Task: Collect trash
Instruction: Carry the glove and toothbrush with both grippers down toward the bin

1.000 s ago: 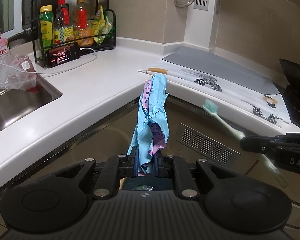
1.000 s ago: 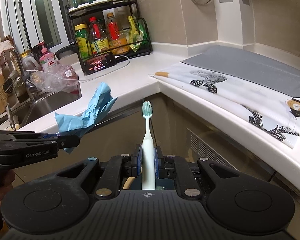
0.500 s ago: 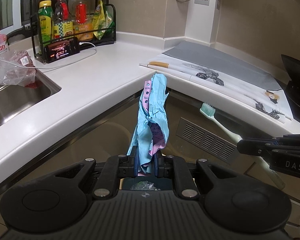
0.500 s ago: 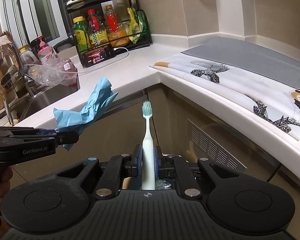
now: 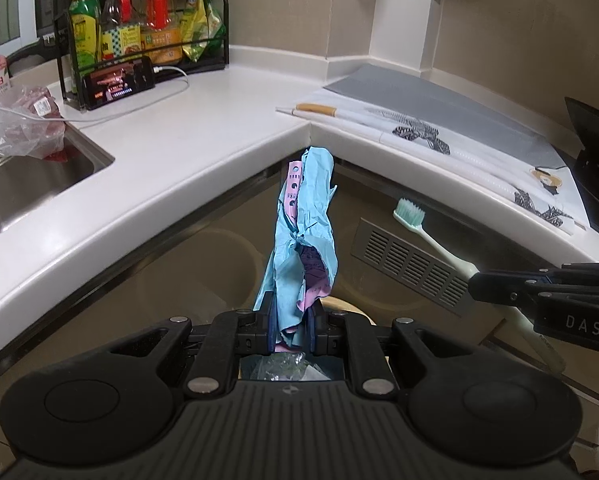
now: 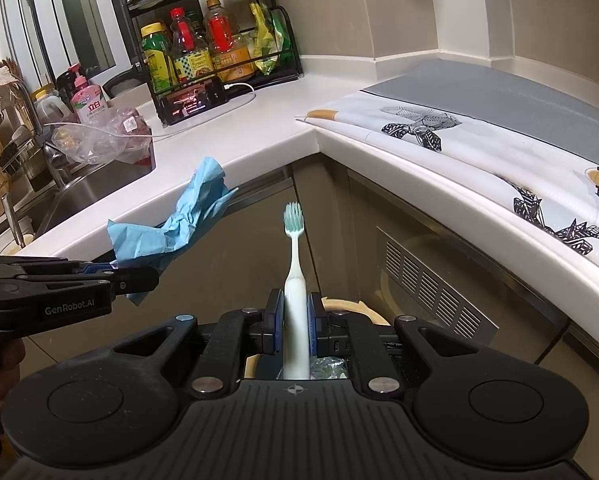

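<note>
1. You've got the crumpled blue paper (image 5: 303,236) pinched in your left gripper (image 5: 293,326), with a pink printed scrap folded into it. It stands up the middle of the left wrist view, jaws clamped on its lower end.
2. Over on the right, the toothbrush (image 6: 295,280) is clamped by its handle in your right gripper (image 6: 295,326), bristles up, dead centre of the right wrist view. Both pairs of fingers are closed on their loads, no gap showing.
3. Look just below each set of jaws: a tan rim (image 6: 373,312) curves there, and crinkled plastic liner (image 5: 283,364) shows in the slot under the fingers. That reads as a bin right beneath both hands, though most of it is hidden by the gripper bodies.
4. Progress call: two pieces are picked up and both appear poised over the bin. Neither has been dropped yet, so the release is what's left for this pair.
5. Further out, the white counter (image 5: 187,140) wraps the upper half of both views. A clear plastic bag (image 6: 99,140) sits by the sink at left; whether that counts as trash, you can't tell from here.
6. The printed cloth (image 6: 499,152) at right and the bottle rack (image 6: 215,44) at upper left look like fixtures, not litter.
</note>
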Motion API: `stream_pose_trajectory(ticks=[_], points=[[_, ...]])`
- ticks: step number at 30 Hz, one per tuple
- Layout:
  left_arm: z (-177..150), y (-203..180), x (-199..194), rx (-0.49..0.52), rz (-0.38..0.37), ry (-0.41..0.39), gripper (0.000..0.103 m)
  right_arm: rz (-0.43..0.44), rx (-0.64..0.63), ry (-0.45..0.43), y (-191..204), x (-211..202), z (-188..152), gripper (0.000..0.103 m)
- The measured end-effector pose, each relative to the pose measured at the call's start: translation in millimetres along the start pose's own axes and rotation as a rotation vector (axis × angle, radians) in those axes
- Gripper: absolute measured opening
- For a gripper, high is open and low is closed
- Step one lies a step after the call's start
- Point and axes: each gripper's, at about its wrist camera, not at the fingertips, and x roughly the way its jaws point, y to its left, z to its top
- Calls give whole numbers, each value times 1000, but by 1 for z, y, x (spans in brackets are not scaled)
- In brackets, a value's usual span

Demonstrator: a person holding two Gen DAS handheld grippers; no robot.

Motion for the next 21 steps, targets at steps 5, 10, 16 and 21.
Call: stream_pose_trajectory(ticks=[5,10,16,21], points=[[-2,-5,5,19,-4,13,15,-1,7,5,-2,3,-1,14],[-4,-10,11,32,-6,29,15,-2,15,18,-5,8,-1,14],[-6,-13,17,42,-7,46,15,-1,19,32,-7,15,-2,14],[-5,-14,23,42,-8,63,15,-4,23,48,-9,20,-2,14]])
